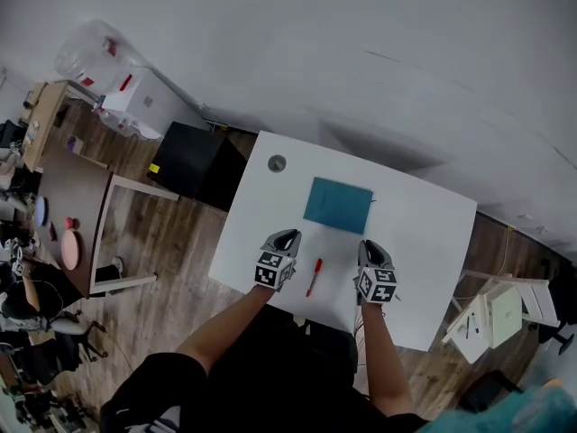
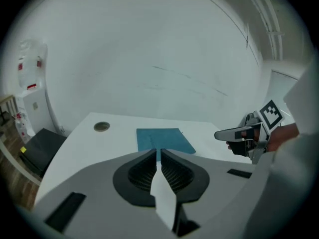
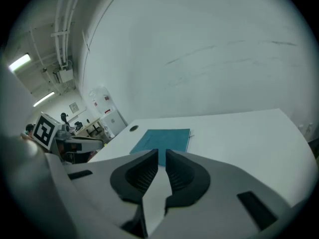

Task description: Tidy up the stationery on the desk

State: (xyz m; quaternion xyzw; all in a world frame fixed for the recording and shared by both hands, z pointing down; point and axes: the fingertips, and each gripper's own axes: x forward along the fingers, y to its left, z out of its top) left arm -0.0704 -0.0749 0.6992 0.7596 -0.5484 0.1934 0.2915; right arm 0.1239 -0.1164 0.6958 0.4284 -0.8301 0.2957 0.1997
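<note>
Looking steeply down on a white desk [image 1: 424, 242] standing on wood-plank floor [image 1: 171, 251] against a pale grey wall [image 1: 361, 43]. Lying flat toward the desk's far edge, a teal notebook [image 1: 338, 204], serving here as the marker for everything else.

Sitting left of the notebook and a little farther back, a round grey cable port [image 1: 277, 163] set into the desktop. Standing farther left of the notebook, off the desk, a black cabinet [image 1: 189, 161]. Farther left again, a brown table [image 1: 68, 188] carrying round pink and blue things too small to name. Standing well to the right of the notebook, past the desk's right corner, a small white side table [image 1: 500, 314].

Lying on the near side of the notebook, apart from it, a red pen [image 1: 314, 277], pointing roughly toward it.

Being held over the desk at the notebook's near left, just left of the pen, the left gripper [image 1: 287, 238], pinching its jaws almost together on a thin slit and clasping nothing. Being held at the notebook's near right, just right of the pen, the right gripper [image 1: 372, 246], likewise drawn nearly closed on a narrow slit and gripping nothing. Both aiming at the notebook, showing straight ahead past the jaw tips in each gripper view.
</note>
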